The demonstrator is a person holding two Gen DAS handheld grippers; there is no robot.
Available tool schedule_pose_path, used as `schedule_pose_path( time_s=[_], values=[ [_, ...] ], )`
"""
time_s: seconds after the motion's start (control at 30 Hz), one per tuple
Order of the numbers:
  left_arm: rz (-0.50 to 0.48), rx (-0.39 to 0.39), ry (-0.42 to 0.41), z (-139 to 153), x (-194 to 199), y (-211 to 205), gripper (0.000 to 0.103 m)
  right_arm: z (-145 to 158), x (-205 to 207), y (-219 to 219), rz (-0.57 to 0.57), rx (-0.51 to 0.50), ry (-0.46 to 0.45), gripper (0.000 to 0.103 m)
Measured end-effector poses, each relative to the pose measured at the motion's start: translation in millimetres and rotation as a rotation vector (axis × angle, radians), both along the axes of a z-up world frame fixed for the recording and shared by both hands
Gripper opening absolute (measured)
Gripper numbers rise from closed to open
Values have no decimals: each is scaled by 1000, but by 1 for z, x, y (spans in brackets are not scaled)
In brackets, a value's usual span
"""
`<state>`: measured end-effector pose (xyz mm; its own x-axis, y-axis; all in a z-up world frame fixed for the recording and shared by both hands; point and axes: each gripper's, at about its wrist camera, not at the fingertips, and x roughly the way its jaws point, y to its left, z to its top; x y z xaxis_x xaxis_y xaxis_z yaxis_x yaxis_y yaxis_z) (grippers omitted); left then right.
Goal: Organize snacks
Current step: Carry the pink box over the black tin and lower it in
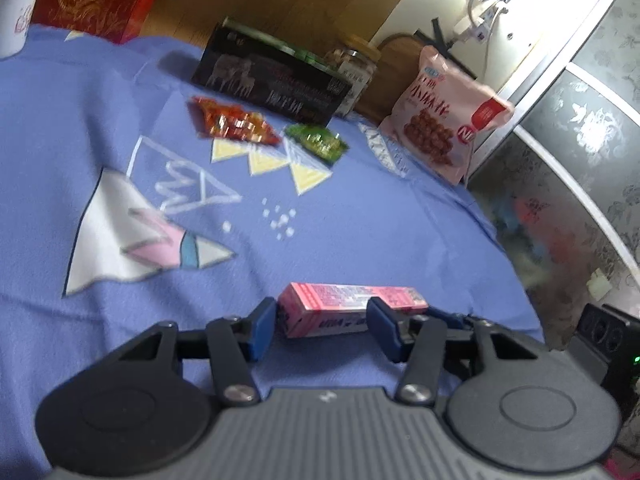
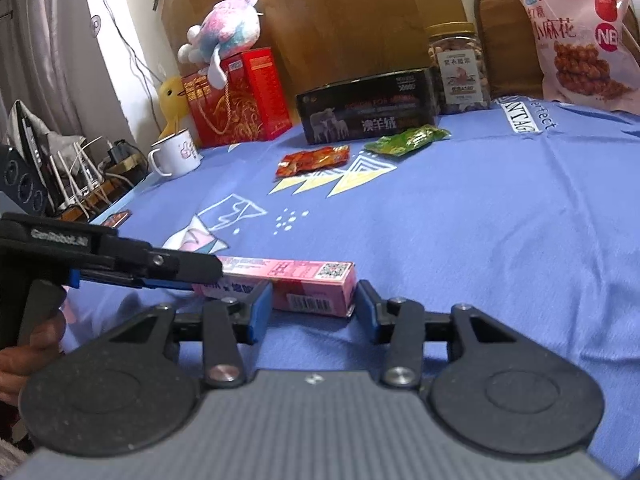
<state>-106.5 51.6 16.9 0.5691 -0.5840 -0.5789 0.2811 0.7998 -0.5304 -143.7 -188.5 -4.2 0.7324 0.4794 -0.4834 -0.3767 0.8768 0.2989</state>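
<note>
1. You are working over a blue patterned cloth (image 2: 460, 220) that is covering the table.
2. A long pink box (image 2: 304, 288) is lying flat on the cloth at the near edge, its long side running left to right.
3. Your left gripper (image 1: 322, 326) is sitting with its blue pads either side of the box's left end; the pads are standing close to the box faces, but you cannot tell from either view whether they are pressing on it. In the right wrist view this gripper is reaching in from the left over the box's left end.
4. Your right gripper (image 2: 314, 306) is straddling the box's right end, jaws part open; a sliver of gap is showing beside the right pad, so contact is not confirmed.
5. Your hand (image 2: 24, 356) is showing at the lower left of the right wrist view, wrapping the left gripper's handle.
6. Farther out on the cloth, a red snack packet (image 2: 314, 162) and a green snack packet (image 2: 408, 140) are lying side by side, just apart.
7. Behind them a black carton (image 2: 366, 110) is standing, with a clear jar (image 2: 460, 74) at its far right.
8. A large pink snack bag (image 2: 576, 36) is leaning upright at the far right.
9. At the far left a white mug (image 2: 174, 154), a red gift box (image 2: 240, 98) and a plush toy (image 2: 226, 30) on top of it are sitting.
</note>
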Motion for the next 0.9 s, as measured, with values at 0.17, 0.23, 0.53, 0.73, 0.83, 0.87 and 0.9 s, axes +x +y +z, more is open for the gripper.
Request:
schedule_pose_path(
  time_s=[0.17, 0.23, 0.53, 0.73, 0.83, 0.87, 0.9],
  values=[
    [0, 4, -35, 10, 13, 1, 49, 4, 14, 1, -2, -3, 6, 48],
    [-1, 3, -40, 13, 22, 2, 49, 7, 21, 2, -4, -5, 6, 48],
    [23, 11, -87, 33, 81, 1, 49, 26, 69, 6, -28, -7, -30, 48],
    [62, 16, -153, 58, 138, 0, 50, 52, 122, 7, -35, -17, -104, 48],
    [91, 13, -166, 66, 173, 0, 50, 64, 153, 10, -35, -39, -161, 48],
    [100, 12, -170, 69, 186, -1, 50, 67, 163, 12, -37, -47, -178, 48],
    [109, 13, -178, 71, 198, -1, 50, 70, 175, 12, -40, -54, -190, 48]
  ],
)
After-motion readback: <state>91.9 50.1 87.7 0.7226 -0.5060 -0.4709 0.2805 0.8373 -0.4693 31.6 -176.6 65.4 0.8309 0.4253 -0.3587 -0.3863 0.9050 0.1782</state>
